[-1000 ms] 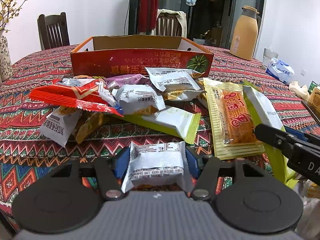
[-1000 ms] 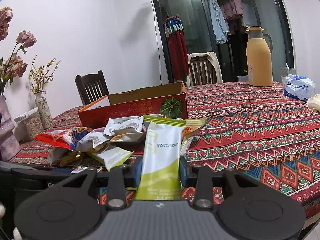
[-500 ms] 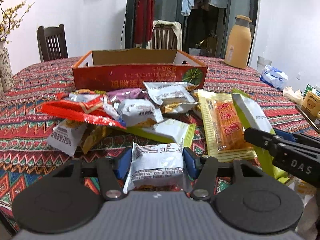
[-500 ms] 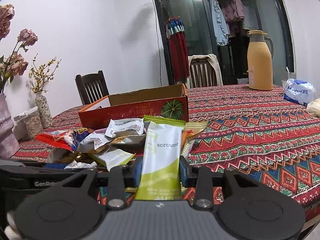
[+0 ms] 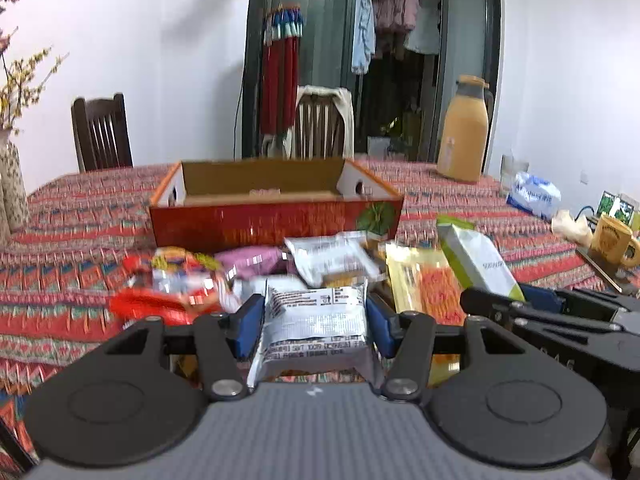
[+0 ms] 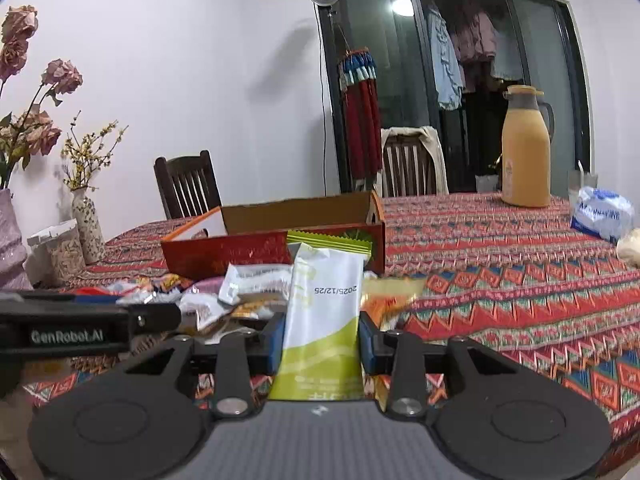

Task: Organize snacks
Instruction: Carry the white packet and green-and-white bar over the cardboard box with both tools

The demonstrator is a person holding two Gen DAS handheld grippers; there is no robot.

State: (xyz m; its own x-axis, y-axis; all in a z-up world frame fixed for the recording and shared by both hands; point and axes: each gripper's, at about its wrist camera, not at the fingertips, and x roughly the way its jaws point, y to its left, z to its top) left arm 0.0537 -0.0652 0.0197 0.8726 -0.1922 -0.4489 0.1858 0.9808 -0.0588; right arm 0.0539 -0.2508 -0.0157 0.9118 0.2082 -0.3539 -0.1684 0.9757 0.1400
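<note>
While the left gripper clamps a crinkled silver packet above the snack pile, the right gripper pinches a white-and-green sachet before the red box.

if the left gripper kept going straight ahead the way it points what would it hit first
Probably the loose snack pile just ahead of the left gripper and its silver packet, then the red cardboard box; height above the pile is unclear.

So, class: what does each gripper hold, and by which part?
The left gripper clamps a silver snack packet by its two side edges. The right gripper clamps a green-and-white packet across its lower sides.
</note>
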